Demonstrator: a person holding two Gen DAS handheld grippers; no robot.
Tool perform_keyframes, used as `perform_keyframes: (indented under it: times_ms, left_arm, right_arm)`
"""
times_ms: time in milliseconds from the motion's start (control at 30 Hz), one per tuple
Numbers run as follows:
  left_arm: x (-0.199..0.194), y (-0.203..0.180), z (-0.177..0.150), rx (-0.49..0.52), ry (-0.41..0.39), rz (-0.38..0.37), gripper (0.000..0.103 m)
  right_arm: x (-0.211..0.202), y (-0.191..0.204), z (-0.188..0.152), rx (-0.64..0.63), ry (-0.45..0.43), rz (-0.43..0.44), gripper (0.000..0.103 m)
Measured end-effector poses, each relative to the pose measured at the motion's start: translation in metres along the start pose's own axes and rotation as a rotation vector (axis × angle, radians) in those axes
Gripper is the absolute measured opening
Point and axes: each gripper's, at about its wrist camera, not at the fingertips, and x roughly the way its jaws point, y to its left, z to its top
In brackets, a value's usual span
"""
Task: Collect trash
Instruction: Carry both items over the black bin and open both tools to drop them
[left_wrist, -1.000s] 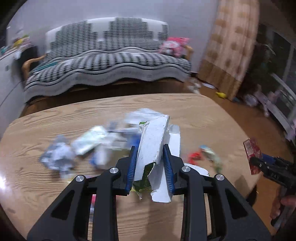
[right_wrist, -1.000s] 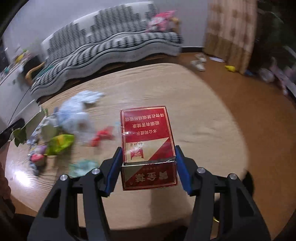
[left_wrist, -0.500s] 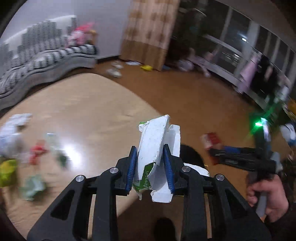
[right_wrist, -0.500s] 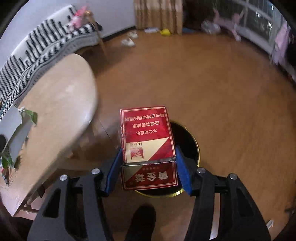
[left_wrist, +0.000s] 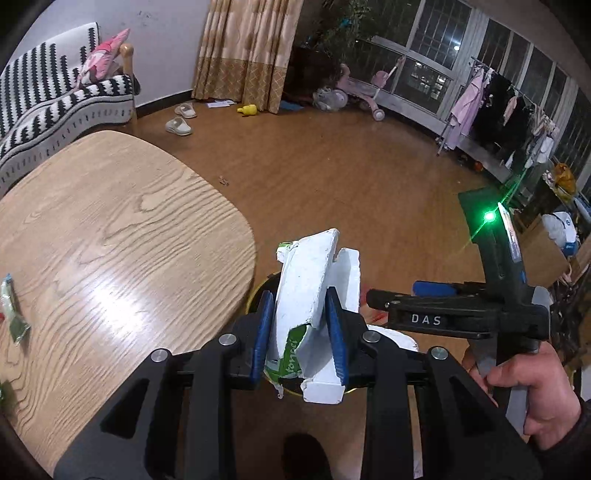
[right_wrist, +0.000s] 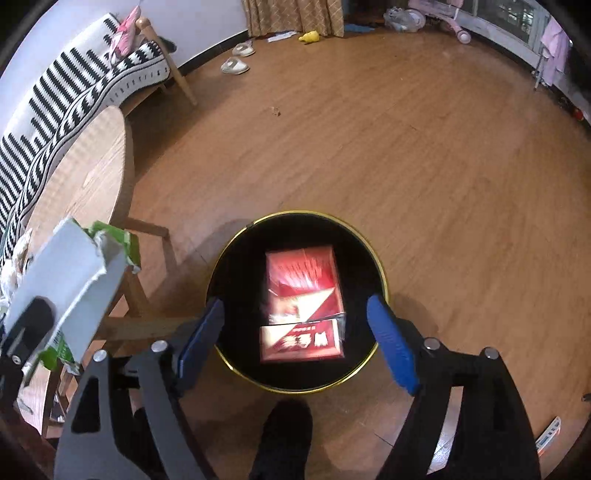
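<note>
The right claw (right_wrist: 295, 332) has just been opened wide over the bin (right_wrist: 369, 251); the red box (right_wrist: 303, 306) is seen dropping in, touching no pad; the torn carton (left_wrist: 310, 295) is gripped by the left claw (left_wrist: 301, 332), at nine o'clock of the bin; it should be brought over the rim before being let go.

A striped sofa (left_wrist: 55, 99) is seen behind the wooden tabletop (left_wrist: 110, 236). White slippers (left_wrist: 179, 125) and a yellow toy (left_wrist: 247, 109) are left on the floor near the curtain (left_wrist: 243, 51).
</note>
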Motion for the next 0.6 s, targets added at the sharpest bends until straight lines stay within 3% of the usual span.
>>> perform_keyframes:
  times_ms: [333,467,600]
  left_arm:
    - [0.049,-0.032,0.006,0.023,0.030,-0.087,0.031]
    - [0.057,-0.034,0.011,0.020,0.002,-0.082,0.057]
    - [0.048,-0.025,0.017,-0.002,-0.018,-0.075,0.072]
  right_arm:
    - [-0.041,-0.033,0.008,0.129,-0.124,-0.041,0.086]
    - [-0.055,-0.032,0.013,0.168,-0.181,-0.028,0.087]
    - [-0.061,-0.020,0.016,0.150,-0.198,-0.023,0.087]
